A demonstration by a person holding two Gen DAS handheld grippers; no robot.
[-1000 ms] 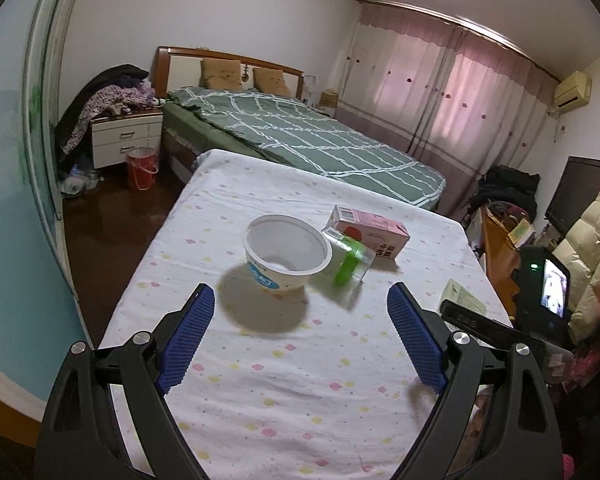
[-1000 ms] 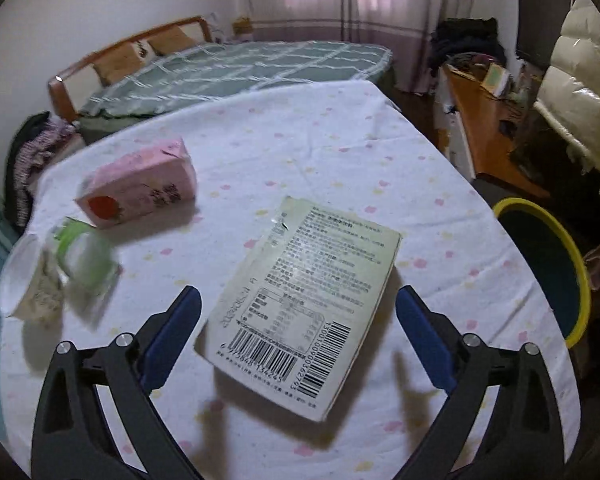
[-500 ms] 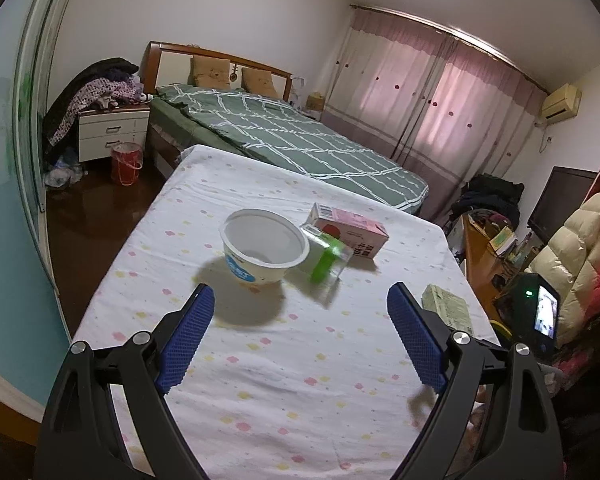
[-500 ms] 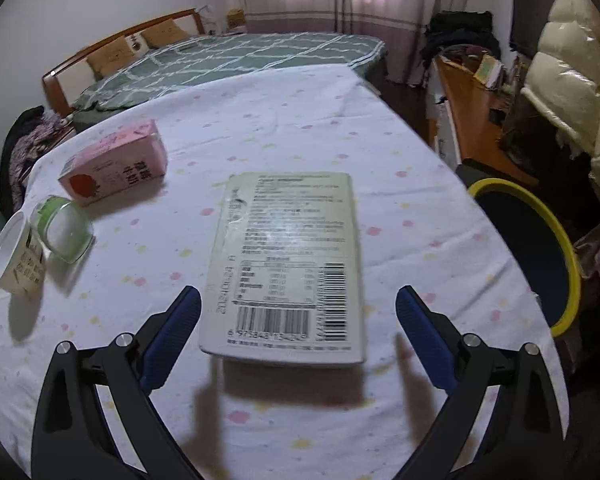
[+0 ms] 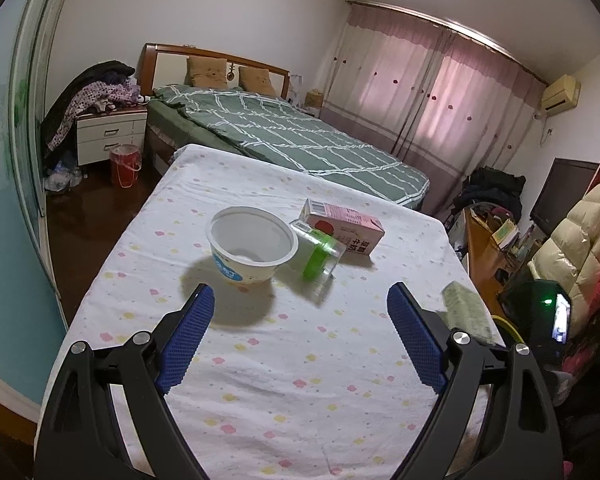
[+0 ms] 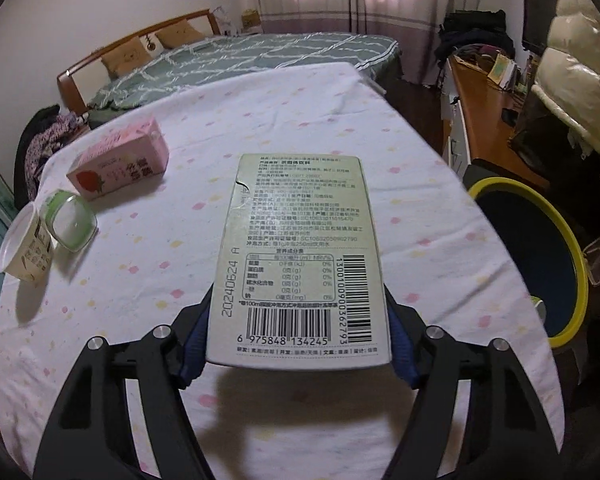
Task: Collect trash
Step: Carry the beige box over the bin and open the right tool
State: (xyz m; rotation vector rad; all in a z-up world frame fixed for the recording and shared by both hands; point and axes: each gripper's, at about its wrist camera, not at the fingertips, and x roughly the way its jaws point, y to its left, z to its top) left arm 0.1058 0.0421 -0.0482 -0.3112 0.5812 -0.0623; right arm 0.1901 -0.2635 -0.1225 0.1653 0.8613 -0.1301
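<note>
- The right gripper (image 6: 298,344) pinches the flat pale-green drink box (image 6: 300,256) across its narrow width, blue pads pressed to both long sides near the barcode end. Its shadow falls on the cloth beneath, so it looks lifted clear of the tabletop (image 6: 260,120); holding it by the near end leaves the far end free to tip into a bin.
- The yellow-rimmed bin (image 6: 572,264) stands just off the tabletop's right edge, a likely home for the trash (a judgement, not a thing seen).
- The left gripper (image 5: 300,336) hangs above the near half of the tabletop, fingers spread wide and holding nothing, aimed toward the remaining litter.
- Near the tabletop's middle, toward its left edge, a round white paper bowl (image 5: 252,244) stands upright and empty; touching it lies a clear plastic cup with a green band (image 5: 318,256), tipped on its side; just behind lies a pink carton (image 5: 346,228), a rigid rectangular block.
- The cloth is thin, white and spotted, slightly wrinkled.
</note>
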